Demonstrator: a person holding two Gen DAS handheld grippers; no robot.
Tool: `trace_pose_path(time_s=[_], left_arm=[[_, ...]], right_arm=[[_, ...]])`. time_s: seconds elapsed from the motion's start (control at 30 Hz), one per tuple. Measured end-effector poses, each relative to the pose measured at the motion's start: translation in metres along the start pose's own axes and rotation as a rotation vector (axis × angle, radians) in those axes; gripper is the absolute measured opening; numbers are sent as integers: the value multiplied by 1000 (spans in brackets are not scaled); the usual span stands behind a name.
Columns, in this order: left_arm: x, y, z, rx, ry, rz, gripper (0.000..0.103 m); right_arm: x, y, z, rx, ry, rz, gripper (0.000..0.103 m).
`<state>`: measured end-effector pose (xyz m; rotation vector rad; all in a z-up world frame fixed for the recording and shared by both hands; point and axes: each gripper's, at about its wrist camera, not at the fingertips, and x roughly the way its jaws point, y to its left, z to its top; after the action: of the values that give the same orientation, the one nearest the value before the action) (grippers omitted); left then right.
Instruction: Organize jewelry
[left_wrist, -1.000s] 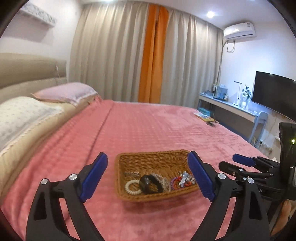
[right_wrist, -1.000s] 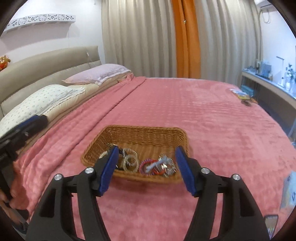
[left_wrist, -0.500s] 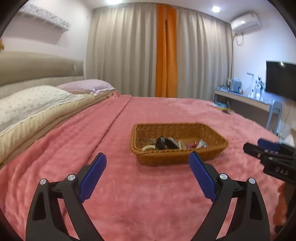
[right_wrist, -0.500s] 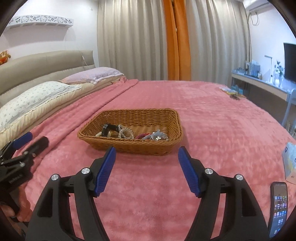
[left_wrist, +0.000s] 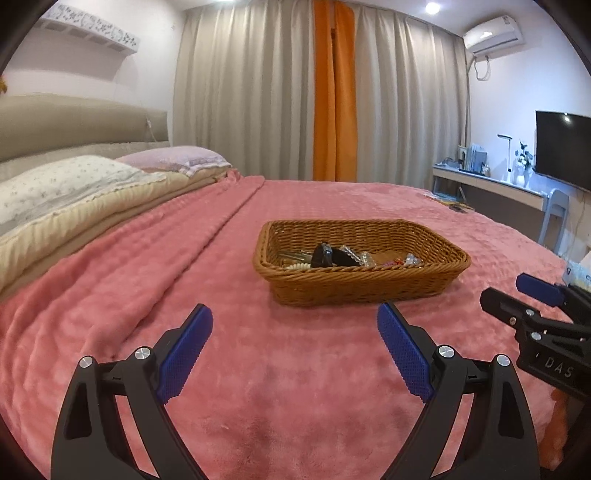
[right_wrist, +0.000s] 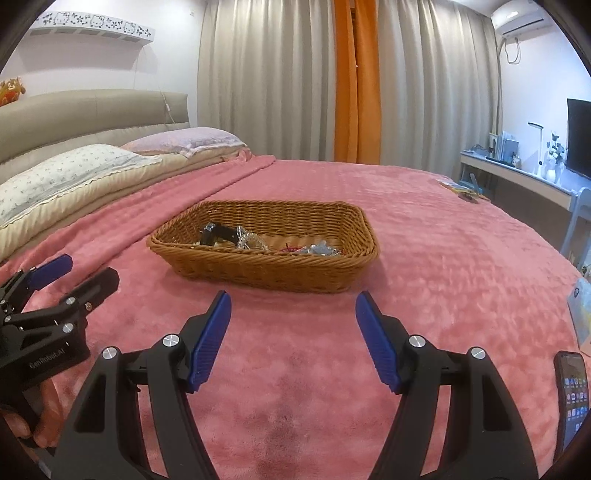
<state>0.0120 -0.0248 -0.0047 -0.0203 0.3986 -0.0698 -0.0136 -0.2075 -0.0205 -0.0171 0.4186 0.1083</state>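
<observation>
The jewelry (right_wrist: 258, 240) lay heaped in the wicker basket (right_wrist: 266, 266) at the middle of the pink blanket (right_wrist: 443, 258), well ahead of you. You held the left gripper (left_wrist: 295, 347) and the right gripper (right_wrist: 293, 332) low over the blanket short of the basket, jaws spread wide and empty, probably for a clear look at the pile. It showed a dark band, clear beads, a pale coil, red loops and silvery pieces, tangled together.
</observation>
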Motion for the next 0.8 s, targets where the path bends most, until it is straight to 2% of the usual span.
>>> trace_pose_path(time_s=[0.23, 0.37, 0.6, 0.8], left_arm=[[4, 11, -3, -56, 23, 4, 88], [3, 7, -3, -48, 20, 18, 89], [4, 9, -1, -53, 25, 22, 89], [3, 8, -1, -51, 21, 31, 91]], right_arm=[[5, -2, -4, 12, 14, -20, 71], [5, -7, -5, 38, 12, -82, 71], [7, -14, -5, 66, 16, -86, 71], [2, -16, -5, 70, -19, -82, 71]])
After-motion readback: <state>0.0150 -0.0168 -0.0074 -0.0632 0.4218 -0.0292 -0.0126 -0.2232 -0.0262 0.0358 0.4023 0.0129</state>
